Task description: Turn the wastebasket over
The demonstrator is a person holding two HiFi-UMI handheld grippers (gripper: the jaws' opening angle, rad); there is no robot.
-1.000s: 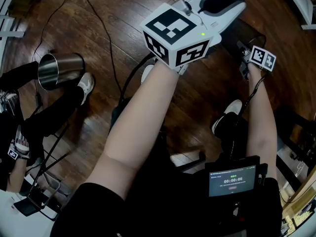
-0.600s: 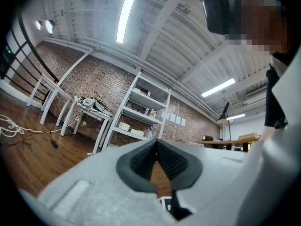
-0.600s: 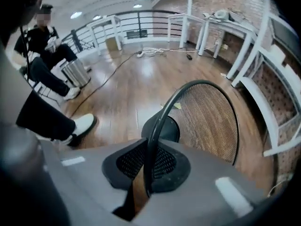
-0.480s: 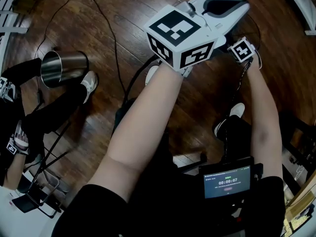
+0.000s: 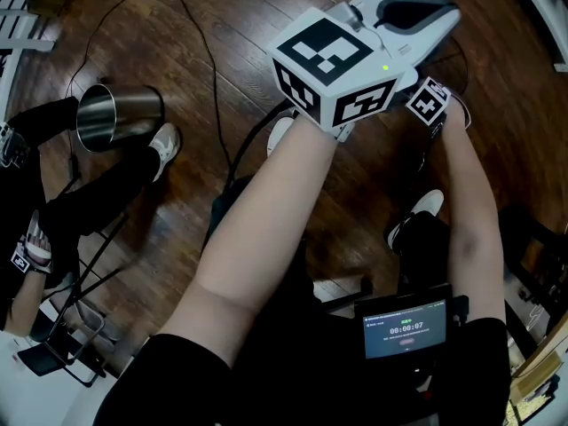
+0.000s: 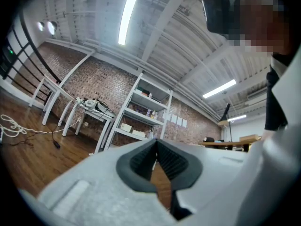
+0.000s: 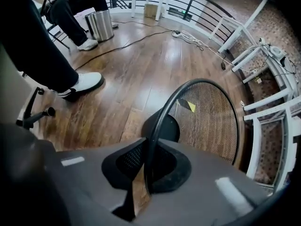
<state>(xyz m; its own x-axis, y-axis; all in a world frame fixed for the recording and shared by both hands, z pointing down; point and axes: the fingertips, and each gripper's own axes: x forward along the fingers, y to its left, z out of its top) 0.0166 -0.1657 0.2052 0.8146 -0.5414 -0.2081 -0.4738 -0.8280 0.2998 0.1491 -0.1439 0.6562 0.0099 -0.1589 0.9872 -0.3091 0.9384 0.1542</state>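
Wastebasket (image 7: 209,121): black wire mesh, fine weave, round, with a thin smooth rim hoop and a solid dark disc for a base. It stands upright on the wooden floor (image 7: 141,65), mouth up, base down, long axis vertical. The right gripper view looks straight down into it. A small yellow triangular scrap (image 7: 190,106) shows at its mesh wall.

Right gripper (image 7: 148,147): grey body, black ribbed pads. It points down over the wastebasket, pads nearly together and pinching the rim hoop, which runs up between them.

Left gripper (image 6: 156,144): pale grey, same ribbed black pads, tips pressed together with nothing between. It is held up and away from the wastebasket, facing a brick wall (image 6: 103,86) and white shelving (image 6: 141,112). In the head view its big marker cube (image 5: 342,65) and body cover most of the wastebasket.

Around the wastebasket:
- Floor is dark glossy planks.
- Steel bin (image 7: 99,25): brushed metal cylinder, upright, well apart from the wastebasket on the far side of the open floor.
- A seated person's dark trouser leg and white shoe (image 7: 88,44) are just beside the steel bin.
- Another white shoe (image 7: 84,84), on a dark leg, is nearer the wastebasket, with bare planks between.
- Black cable (image 7: 131,41) trails across the floor between the wastebasket and the steel bin.
- White cable coil (image 7: 193,39) and white table legs (image 7: 235,29) lie beyond the wastebasket's far rim.
- Chair caster (image 7: 35,117) sits off to the side, past the nearer shoe.
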